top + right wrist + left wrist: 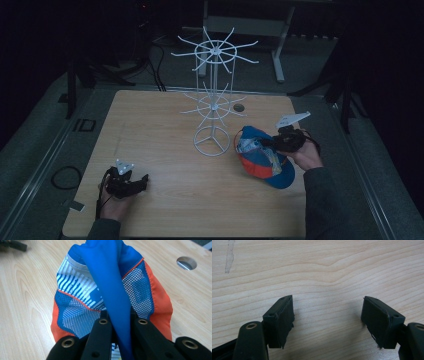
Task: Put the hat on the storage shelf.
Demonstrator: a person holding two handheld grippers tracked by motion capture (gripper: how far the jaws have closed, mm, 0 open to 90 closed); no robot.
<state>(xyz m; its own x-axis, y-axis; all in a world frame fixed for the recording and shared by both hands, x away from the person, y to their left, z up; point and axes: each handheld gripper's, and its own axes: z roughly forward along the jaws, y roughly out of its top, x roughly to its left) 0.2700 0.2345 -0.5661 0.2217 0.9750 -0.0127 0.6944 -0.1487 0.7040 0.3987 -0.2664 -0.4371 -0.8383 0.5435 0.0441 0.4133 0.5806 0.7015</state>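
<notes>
Dim light is falling on the wooden table (165, 150), dark floor showing round it. Nearest, left of the white wire rack (214, 95), the left gripper (131, 184) is resting, fingers (283, 317) wide with nothing between. Right of the rack's base, the right gripper (272, 142) is pinching a blue fold of the cap (110, 297), brim pointing toward the person, nearer the rack's lower prongs. A cable hole (239, 107) is sitting beyond.

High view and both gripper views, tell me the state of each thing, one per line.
cap: pinched by a blue fabric fold, crumpled, beside the rack base
right gripper: shut on the cap
left gripper: open, nothing between its fingers, over bare wood
rack: upright, hooks bare
table: holds rack and cap
</notes>
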